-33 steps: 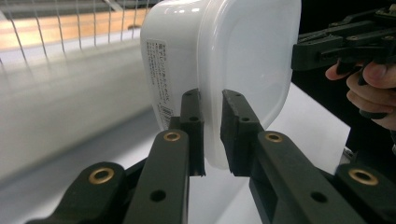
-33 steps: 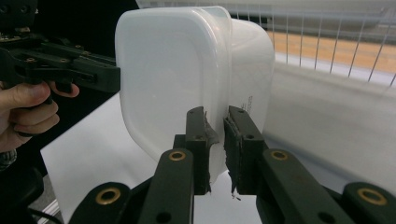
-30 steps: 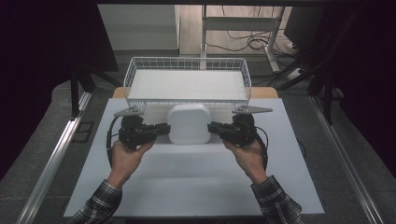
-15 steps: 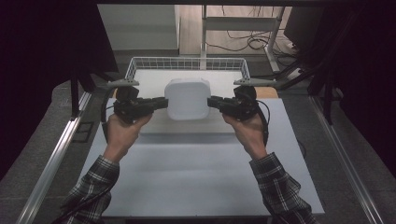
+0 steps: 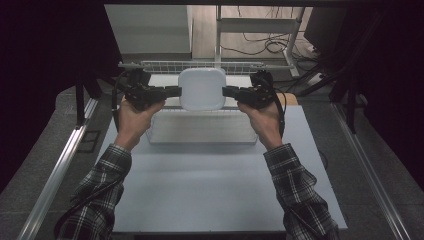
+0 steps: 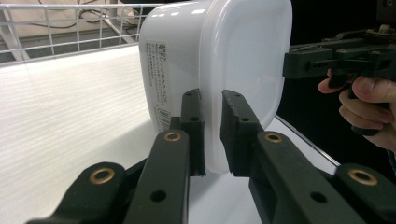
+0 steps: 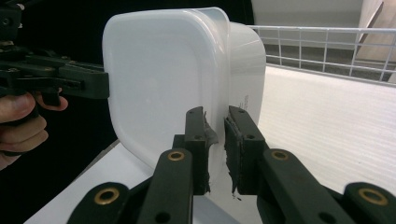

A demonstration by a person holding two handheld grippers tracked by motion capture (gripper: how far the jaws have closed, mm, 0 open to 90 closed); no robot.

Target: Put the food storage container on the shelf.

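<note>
Left claw (image 5: pixel 176 91), high view: pinched narrow on the left edge of the white container (image 5: pixel 202 89). Right claw (image 5: pixel 226 92): likewise on the right edge. Hung in the air between both, above the near part of the wire basket (image 5: pixel 200 65), flat face turned up toward the camera. Had stood on the table (image 5: pixel 215 190) just in front of the basket a second earlier; since then raised and carried forward over it. Judged as the carry nearly done, with lowering into the basket left.

Left claw view: gripped the container's (image 6: pixel 233 56) rim with the left claw (image 6: pixel 212 100), jaws nearly closed on the thin lip. Showed a printed label on the side wall and the right claw (image 6: pixel 287 63) at the far edge. Held nothing visible in the basket (image 6: pixel 70 28) besides its white ribbed floor.

Right claw view: clamped the opposite rim with the right claw (image 7: pixel 215 114). Contents of the container (image 7: pixel 159 74) hidden by opaque walls; could not tell.
</note>
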